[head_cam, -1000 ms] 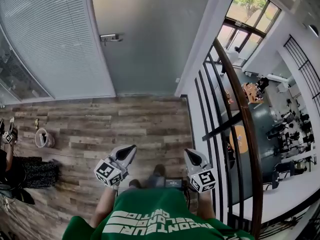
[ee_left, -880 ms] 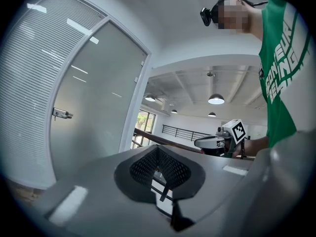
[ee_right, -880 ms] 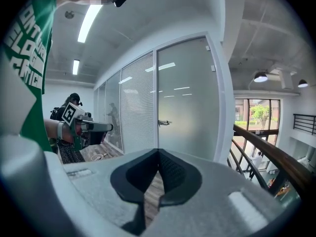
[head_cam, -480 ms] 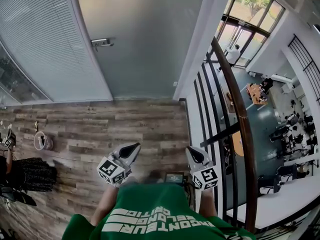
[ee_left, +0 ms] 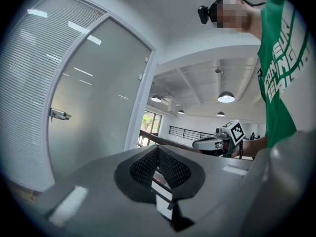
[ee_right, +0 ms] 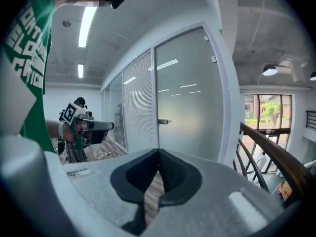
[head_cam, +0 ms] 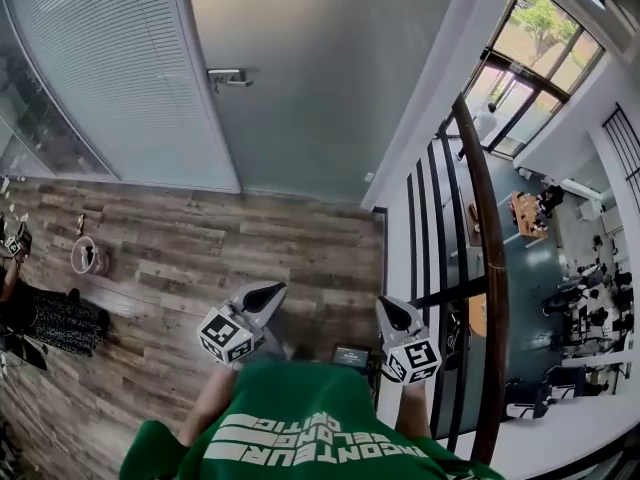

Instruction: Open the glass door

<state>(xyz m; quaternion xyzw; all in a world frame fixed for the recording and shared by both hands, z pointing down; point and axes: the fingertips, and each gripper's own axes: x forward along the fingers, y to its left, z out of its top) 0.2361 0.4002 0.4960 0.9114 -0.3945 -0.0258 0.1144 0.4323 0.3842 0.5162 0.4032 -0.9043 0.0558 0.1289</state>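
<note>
The frosted glass door (head_cam: pixel 310 78) stands closed ahead, its metal lever handle (head_cam: pixel 228 76) on the door's left edge. My left gripper (head_cam: pixel 266 294) and right gripper (head_cam: pixel 386 309) are held side by side over the wood floor, well short of the door, both shut with nothing in them. In the left gripper view the shut gripper (ee_left: pixel 159 151) points at the door (ee_left: pixel 98 112), with the handle (ee_left: pixel 59 115) far to the left. The right gripper view shows its shut gripper (ee_right: pixel 159 154) below the door (ee_right: pixel 190 98) and handle (ee_right: pixel 164 122).
A glass wall with white blinds (head_cam: pixel 95 68) runs left of the door. A black railing with a dark wooden handrail (head_cam: pixel 488 268) borders the right side above an open hall. A person in dark clothes (head_cam: pixel 40 320) and a small white object (head_cam: pixel 88 258) are at the left on the floor.
The head view has swung slightly and both grippers have been carried along with the person over the floor. They stay shut and side by side; the door has not moved.
</note>
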